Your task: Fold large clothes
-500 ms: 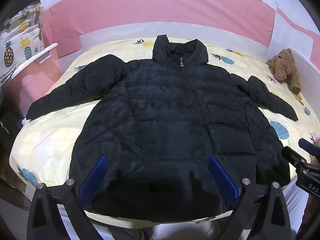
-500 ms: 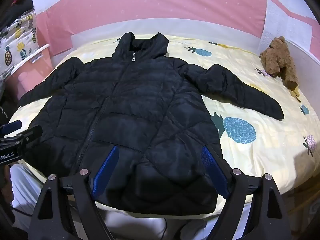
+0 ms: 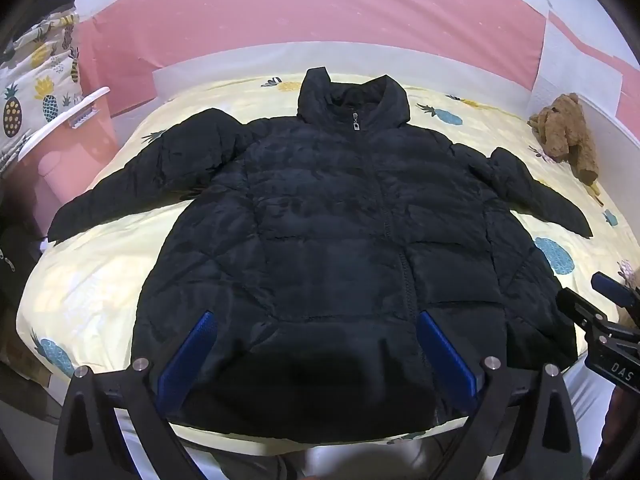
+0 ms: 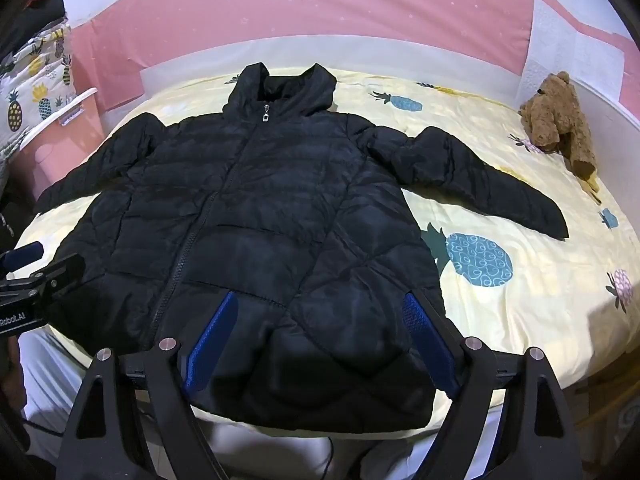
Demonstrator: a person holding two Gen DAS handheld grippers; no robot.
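While both grippers hang over the near edge of the bed, nothing sits between their blue pads. The left gripper (image 3: pixel 316 360) has its two fingers spread wide apart, and the right gripper (image 4: pixel 322 344) is spread wide too — both empty, both tilted down at the coat's bottom hem. From the left wrist view, the right gripper (image 3: pixel 608 320) also pokes in at the right side.

Just past the fingers lies one black puffer jacket (image 3: pixel 340 240), flat on its back, zipped up to the collar. In the right wrist view the same jacket (image 4: pixel 260 220) fills the middle. It has two sleeves — each stretched out sideways and slanting down toward the near side. One silver zipper pull (image 4: pixel 265 115) hangs at the neck, and the collar stands up at the far end.

Under the jacket is one bed with a yellow pineapple sheet (image 4: pixel 520 300); a big blue pineapple (image 4: pixel 476 260) is printed just beside the jacket's right side.

Far off to the right, one brown teddy bear (image 4: pixel 556 120) slumps by the white bed rail, well apart from the jacket. Behind everything is a pink wall (image 3: pixel 320 12).
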